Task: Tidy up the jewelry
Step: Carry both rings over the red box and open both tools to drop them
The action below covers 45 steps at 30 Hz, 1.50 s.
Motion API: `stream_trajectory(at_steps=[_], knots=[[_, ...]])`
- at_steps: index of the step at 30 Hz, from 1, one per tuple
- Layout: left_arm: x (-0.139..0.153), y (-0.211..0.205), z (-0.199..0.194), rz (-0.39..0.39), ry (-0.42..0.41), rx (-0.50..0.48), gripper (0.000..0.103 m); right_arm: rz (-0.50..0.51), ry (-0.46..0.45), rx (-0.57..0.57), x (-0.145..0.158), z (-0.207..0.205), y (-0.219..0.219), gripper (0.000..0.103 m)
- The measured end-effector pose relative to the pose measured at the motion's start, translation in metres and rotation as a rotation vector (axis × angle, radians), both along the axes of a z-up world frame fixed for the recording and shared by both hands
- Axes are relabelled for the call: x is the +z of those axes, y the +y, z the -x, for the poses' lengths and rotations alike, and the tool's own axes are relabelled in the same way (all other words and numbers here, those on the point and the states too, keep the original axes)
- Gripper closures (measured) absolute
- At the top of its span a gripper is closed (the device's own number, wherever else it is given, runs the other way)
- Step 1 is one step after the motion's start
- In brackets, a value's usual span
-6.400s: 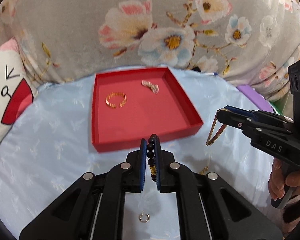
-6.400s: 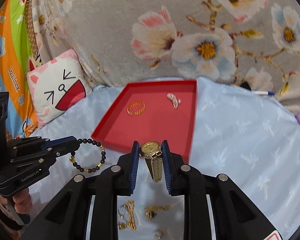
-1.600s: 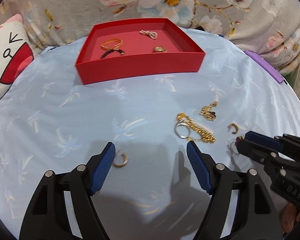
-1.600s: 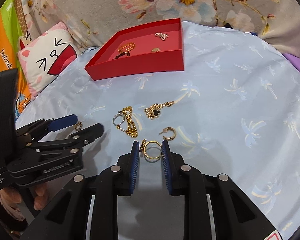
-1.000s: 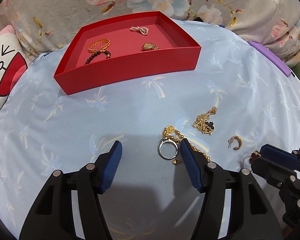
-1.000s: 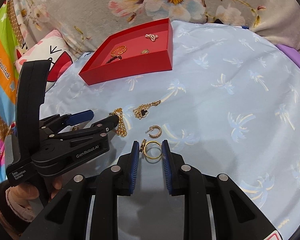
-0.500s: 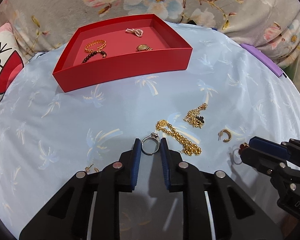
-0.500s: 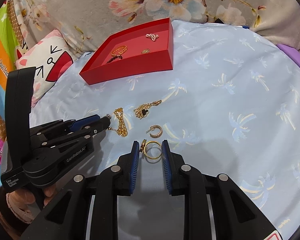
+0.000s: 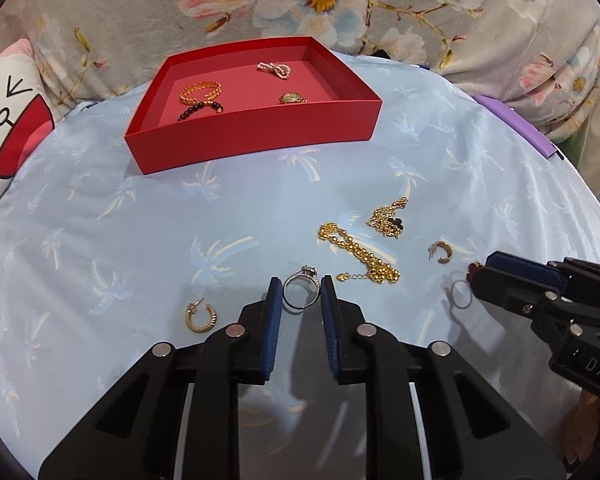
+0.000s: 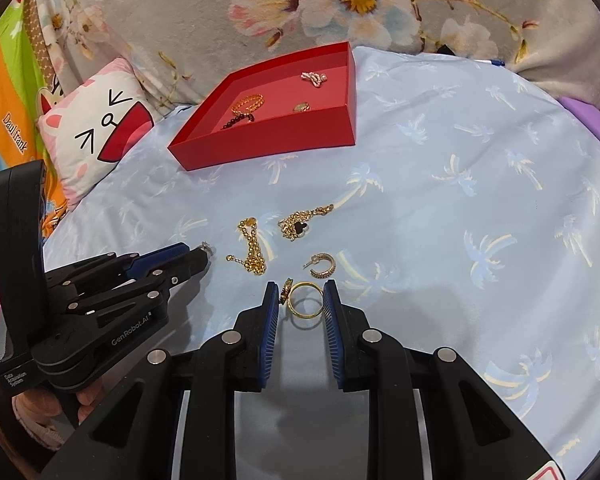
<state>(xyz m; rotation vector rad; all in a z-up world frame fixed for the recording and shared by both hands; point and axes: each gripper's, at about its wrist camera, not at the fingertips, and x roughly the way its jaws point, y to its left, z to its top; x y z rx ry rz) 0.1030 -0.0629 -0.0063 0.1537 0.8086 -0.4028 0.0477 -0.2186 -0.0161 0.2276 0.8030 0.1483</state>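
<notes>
The left gripper (image 9: 301, 295) pinches a silver ring (image 9: 300, 289) between its blue pads (image 9: 273, 312), the ring's small stone pointing away from the camera. The right gripper (image 10: 305, 299) pinches a gold ring (image 10: 306, 300), with a small dark charm (image 10: 286, 290) hanging at the ring's left against the pad. Both rings sit just above the blue sheet (image 9: 100, 240) printed with palm trees.

The landmark is the red tray (image 9: 256, 132), which lies on the sheet near the floral cushion (image 9: 340, 4) behind it. Inside the tray are a gold bracelet (image 9: 201, 93) and a dark bead bracelet (image 9: 199, 108) touching it at the left, a pearl piece (image 9: 274, 69) toward the back, and a gold watch (image 9: 293, 98) near the front wall on the right.

In front of the tray, nearer the camera and to its right, loose pieces lie on the sheet: a gold bead chain (image 9: 360, 254), a finer chain with a black clover pendant (image 9: 390, 220) just beyond it, and a gold hoop earring (image 9: 442, 252) farther right. Another hoop earring (image 9: 200, 316) lies in front of the tray to the left, just beside the left gripper.

A cat-face pillow (image 10: 96, 132) lies left of the tray, against the floral cushion.
</notes>
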Motion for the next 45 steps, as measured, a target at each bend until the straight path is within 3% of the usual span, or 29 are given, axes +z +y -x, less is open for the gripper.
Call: stream_trajectory(at_steps=[12,16,27,33,40,45], knots=[[0.033,0.032,-0.002,0.08,-0.035,0.034,0.084,-0.034,-0.018,-0.001,0.013,-0.002,-0.004,0.081],[0.048,0.042,-0.012,0.072,-0.068,0.047,0.084,-0.026,-0.032,0.02,0.028,-0.013,0.001,0.081],[0.087,0.044,-0.077,0.077,-0.139,0.093,0.084,-0.033,-0.076,0.036,0.073,-0.103,0.002,0.081],[0.082,0.025,-0.124,0.058,-0.131,0.094,0.084,0.016,-0.083,-0.001,0.079,-0.164,-0.001,0.081],[0.062,0.013,-0.175,0.088,-0.039,0.086,0.084,0.005,-0.036,-0.023,0.066,-0.235,-0.006,0.081],[0.046,0.009,-0.198,0.107,0.014,0.094,0.084,-0.015,0.008,-0.029,0.051,-0.264,-0.007,0.081]])
